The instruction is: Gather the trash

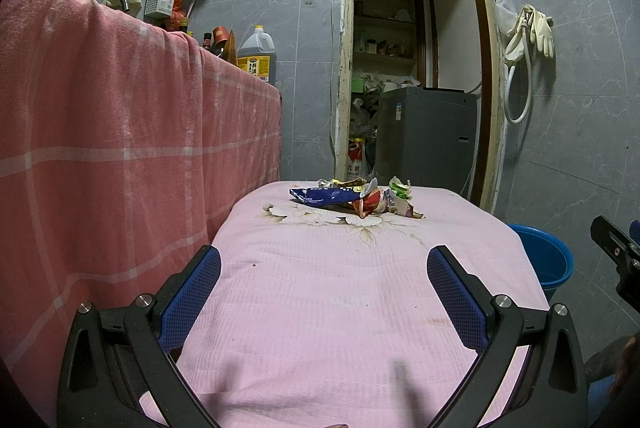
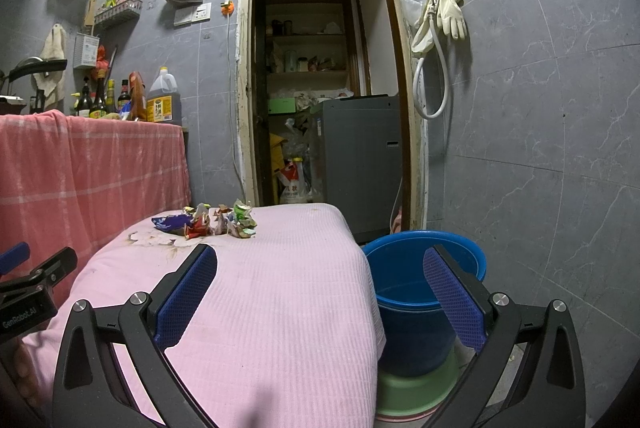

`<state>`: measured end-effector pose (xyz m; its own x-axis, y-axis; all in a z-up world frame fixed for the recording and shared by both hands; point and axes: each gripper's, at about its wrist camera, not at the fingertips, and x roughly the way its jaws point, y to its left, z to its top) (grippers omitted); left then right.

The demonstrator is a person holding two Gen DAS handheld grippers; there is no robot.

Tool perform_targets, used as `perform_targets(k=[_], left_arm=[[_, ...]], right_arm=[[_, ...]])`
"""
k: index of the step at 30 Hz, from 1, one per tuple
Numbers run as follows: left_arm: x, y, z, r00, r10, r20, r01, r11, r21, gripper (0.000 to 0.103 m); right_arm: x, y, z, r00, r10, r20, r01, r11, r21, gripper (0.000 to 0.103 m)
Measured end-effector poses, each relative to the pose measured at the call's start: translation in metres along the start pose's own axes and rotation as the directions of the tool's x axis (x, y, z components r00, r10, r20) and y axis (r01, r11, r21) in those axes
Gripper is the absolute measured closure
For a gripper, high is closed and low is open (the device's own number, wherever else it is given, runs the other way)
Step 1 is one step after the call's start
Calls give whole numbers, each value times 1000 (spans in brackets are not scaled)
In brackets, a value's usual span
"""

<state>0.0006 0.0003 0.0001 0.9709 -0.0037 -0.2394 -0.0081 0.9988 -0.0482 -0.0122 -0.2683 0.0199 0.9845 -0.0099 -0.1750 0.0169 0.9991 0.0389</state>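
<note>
A heap of crumpled wrappers (image 1: 354,196) lies at the far end of the pink-covered table (image 1: 320,300); it includes a flat blue bag (image 1: 320,195). It also shows in the right wrist view (image 2: 216,220). A blue bucket (image 2: 420,288) stands on the floor right of the table, on a green basin (image 2: 420,392). My left gripper (image 1: 324,264) is open and empty over the table's near half. My right gripper (image 2: 320,264) is open and empty over the table's right edge, near the bucket.
A red checked cloth (image 1: 120,147) drapes a counter on the left, with bottles (image 2: 160,99) on top. A doorway (image 2: 320,87) at the back opens onto a grey appliance (image 2: 360,155). Gloves and a hose (image 2: 440,19) hang on the right wall.
</note>
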Motion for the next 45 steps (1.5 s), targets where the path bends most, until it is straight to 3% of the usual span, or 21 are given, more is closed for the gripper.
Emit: perform_targets(k=[20, 28, 37, 45], left_arm=[[0, 0, 0, 1000, 1, 1, -1, 1000, -2, 2], [12, -1, 13, 999, 33, 41, -32, 999, -23, 2], [35, 0, 38, 993, 77, 87, -78, 997, 7, 2], [76, 7, 53, 992, 111, 60, -113, 993, 43, 2]], right_arm=[[-1, -1, 2, 1000, 2, 1, -2, 1000, 4, 0], [7, 10, 11, 998, 55, 33, -56, 998, 2, 0], [40, 13, 41, 987, 129, 95, -129, 992, -8, 0], [83, 9, 56, 984, 170, 61, -169, 985, -25, 0]])
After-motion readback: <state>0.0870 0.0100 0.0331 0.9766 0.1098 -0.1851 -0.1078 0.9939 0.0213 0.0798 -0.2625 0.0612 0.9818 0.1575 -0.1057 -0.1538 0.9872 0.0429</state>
